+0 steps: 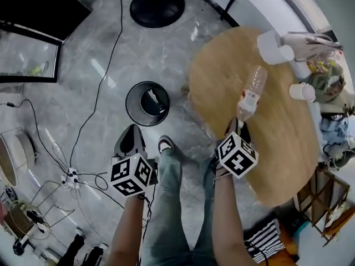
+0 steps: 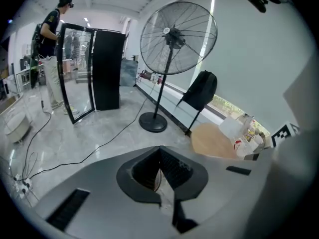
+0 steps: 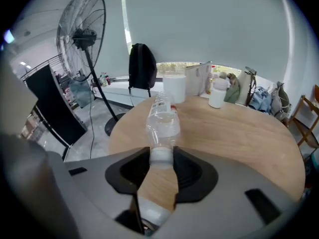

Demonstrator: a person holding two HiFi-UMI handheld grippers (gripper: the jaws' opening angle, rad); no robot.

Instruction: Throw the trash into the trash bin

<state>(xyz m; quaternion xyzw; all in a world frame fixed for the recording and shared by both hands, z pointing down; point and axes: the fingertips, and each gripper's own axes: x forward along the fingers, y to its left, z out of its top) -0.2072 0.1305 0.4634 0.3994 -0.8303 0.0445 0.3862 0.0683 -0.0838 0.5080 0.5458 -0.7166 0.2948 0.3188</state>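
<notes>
A clear plastic bottle with a red-and-white label sticks out over the round wooden table. My right gripper is shut on its neck end. In the right gripper view the bottle points away from the jaws, pinched between the two dark pads. The trash bin, a round black mesh basket with some rubbish inside, stands on the grey floor left of the table. My left gripper hangs just below the bin in the head view, apart from it. Its jaws are together with nothing held.
At the table's far side stand a white roll, a white cup and bags. A standing fan with a round base is beyond the bin. Cables and a power strip lie on the floor at left. A person stands by a black-framed panel.
</notes>
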